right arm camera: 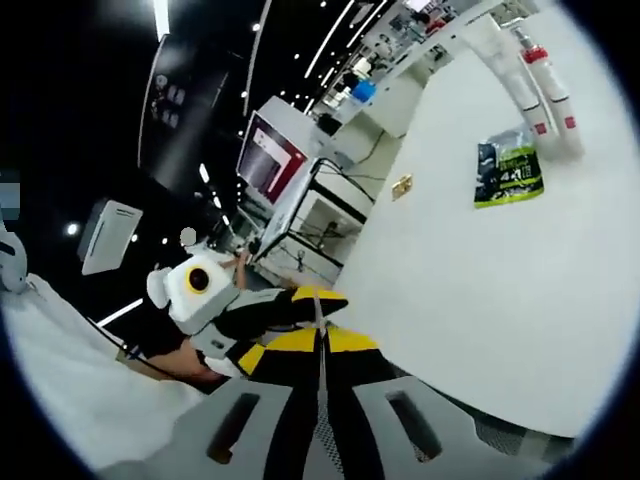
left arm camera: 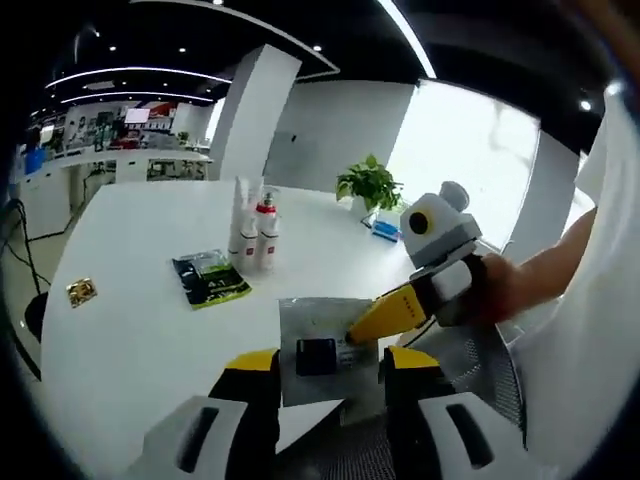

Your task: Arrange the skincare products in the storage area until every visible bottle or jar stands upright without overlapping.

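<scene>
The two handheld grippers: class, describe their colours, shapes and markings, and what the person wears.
Left gripper: grey jaws with dark slots and yellow tips over black pads. Right gripper: yellow wedge-shaped jaw, grey-white body. In the right gripper view its own jaws match: grey, slotted, yellow-tipped. The person wears a white garment.

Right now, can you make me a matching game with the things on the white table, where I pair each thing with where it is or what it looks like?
Things:
1. green packet
2. white bottles
3. silver sachet
4. small gold packet

Descriptions:
A. standing upright near the middle of the table, red caps
B. lying alone near the table's edge
C. lying flat just beside the bottles
D. at the table edge, pinched by the right gripper, between the left gripper's jaws

Right pairs: 1-C, 2-A, 3-D, 4-B
</scene>
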The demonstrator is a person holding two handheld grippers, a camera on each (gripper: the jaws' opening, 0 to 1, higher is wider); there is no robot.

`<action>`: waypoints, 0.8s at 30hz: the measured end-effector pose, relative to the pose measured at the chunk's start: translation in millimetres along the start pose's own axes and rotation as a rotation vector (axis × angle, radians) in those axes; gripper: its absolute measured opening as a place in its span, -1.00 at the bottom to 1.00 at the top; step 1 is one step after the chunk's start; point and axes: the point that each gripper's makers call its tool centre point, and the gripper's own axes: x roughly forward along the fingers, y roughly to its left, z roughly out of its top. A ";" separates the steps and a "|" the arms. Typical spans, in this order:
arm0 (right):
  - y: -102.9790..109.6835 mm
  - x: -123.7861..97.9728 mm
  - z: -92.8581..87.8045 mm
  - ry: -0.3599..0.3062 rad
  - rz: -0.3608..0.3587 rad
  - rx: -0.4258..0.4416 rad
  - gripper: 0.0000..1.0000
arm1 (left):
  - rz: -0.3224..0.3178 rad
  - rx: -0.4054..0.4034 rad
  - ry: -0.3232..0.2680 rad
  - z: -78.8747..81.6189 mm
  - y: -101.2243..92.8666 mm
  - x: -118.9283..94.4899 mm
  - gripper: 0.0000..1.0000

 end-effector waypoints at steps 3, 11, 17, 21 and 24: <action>1.9 -2.6 4.0 -0.017 0.022 0.023 -1.00 | -0.045 -0.077 -0.038 7.2 -2.7 -4.5 -0.17; 10.8 -11.6 15.7 -0.071 0.107 0.108 -1.00 | -0.116 -0.283 -0.115 23.6 0.2 -14.7 -0.70; 13.1 -11.8 15.5 -0.071 0.128 0.117 -1.00 | -0.165 -0.306 -0.085 20.3 -9.9 -14.4 -0.86; 13.1 -11.1 16.1 -0.079 0.127 0.104 -0.98 | -0.179 -0.308 -0.089 20.8 -12.1 -16.3 -0.98; 14.6 -10.7 18.6 -0.099 0.124 0.060 -0.92 | -0.215 -0.381 -0.093 23.7 -12.5 -17.7 -0.99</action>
